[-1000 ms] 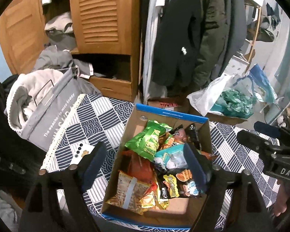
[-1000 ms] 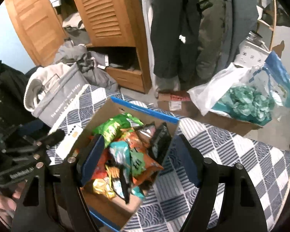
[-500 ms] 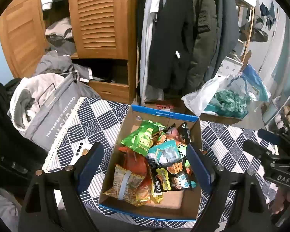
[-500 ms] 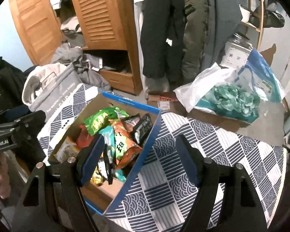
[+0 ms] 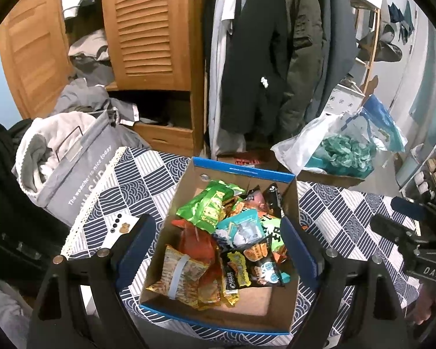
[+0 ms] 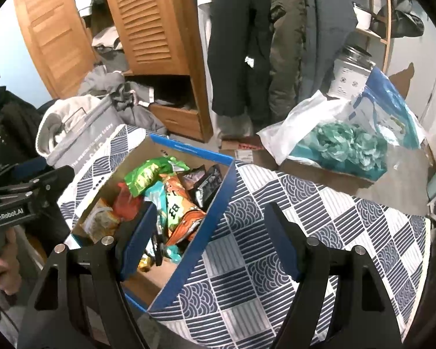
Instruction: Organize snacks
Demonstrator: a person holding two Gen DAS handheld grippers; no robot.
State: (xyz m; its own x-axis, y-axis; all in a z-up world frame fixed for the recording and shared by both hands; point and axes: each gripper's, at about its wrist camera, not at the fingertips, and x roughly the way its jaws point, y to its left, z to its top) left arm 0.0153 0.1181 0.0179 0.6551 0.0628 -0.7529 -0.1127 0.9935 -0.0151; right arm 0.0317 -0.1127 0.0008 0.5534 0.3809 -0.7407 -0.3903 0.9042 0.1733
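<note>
Left wrist: snack box (image 5: 241, 171) heaped, colourful.

Hanging coats (image 5: 270, 52), louvered wardrobe (image 5: 148, 23)

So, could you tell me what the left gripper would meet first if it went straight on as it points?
Probably the snack packets heaped in the cardboard box; the left gripper is open and empty above them, though depth is hard to judge.

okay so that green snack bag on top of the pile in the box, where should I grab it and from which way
Take the green snack bag by its near crimped edge, coming down from above. It lies tilted on top of the other packets in the cardboard box, so that edge looks free, while the box walls block any side approach.
</note>
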